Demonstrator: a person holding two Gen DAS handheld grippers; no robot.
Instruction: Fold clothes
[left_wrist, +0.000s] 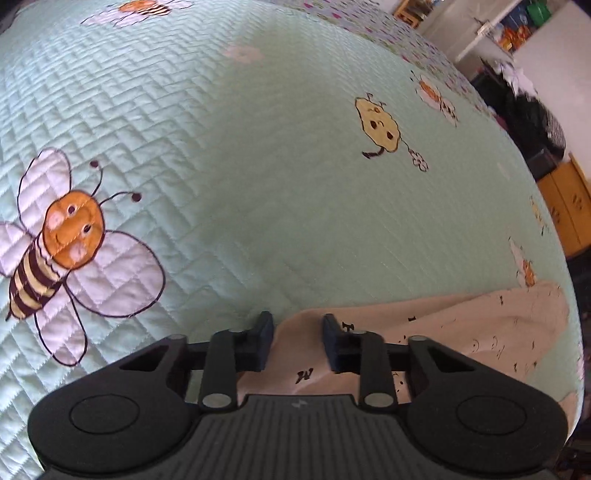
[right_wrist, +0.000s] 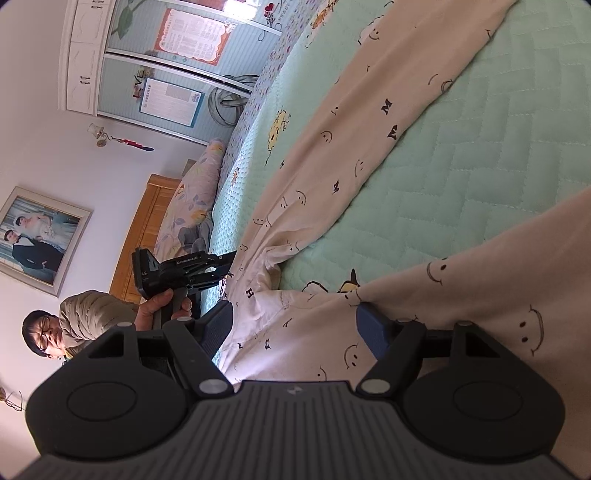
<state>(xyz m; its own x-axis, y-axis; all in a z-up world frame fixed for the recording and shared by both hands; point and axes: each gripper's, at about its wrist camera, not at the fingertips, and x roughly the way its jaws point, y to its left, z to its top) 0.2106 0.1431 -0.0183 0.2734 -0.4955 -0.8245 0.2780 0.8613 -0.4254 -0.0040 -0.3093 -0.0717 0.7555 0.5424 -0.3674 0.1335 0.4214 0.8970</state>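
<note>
- A bedroom: a bed covered by a mint-green quilted bedspread (left_wrist: 240, 155) with stitched bees, a white wall with a framed photo (right_wrist: 37, 238), and a wooden headboard (right_wrist: 142, 236) behind flowered pillows (right_wrist: 192, 206).
- In the left wrist view, a big bee motif (left_wrist: 62, 243) lies at the left of the bedspread; toward the lower right lies the edge of the cream garment (left_wrist: 461, 332), printed with small dark letters and smiley faces.
- The left tool (left_wrist: 297, 341) points steeply down at that edge. A fold of the cream cloth sits between its blue pads, which stand narrow but with a visible gap; whether they pinch the cloth I cannot tell.
- In the right wrist view, a person's hand (right_wrist: 162, 306) at the left holds the left tool at the garment's near edge.
- The garment spreads rightward across the bed, two long sections running up and away.
- The right tool (right_wrist: 295, 328) has its jaws wide apart, cloth bunched between them and draped over the right finger.
</note>
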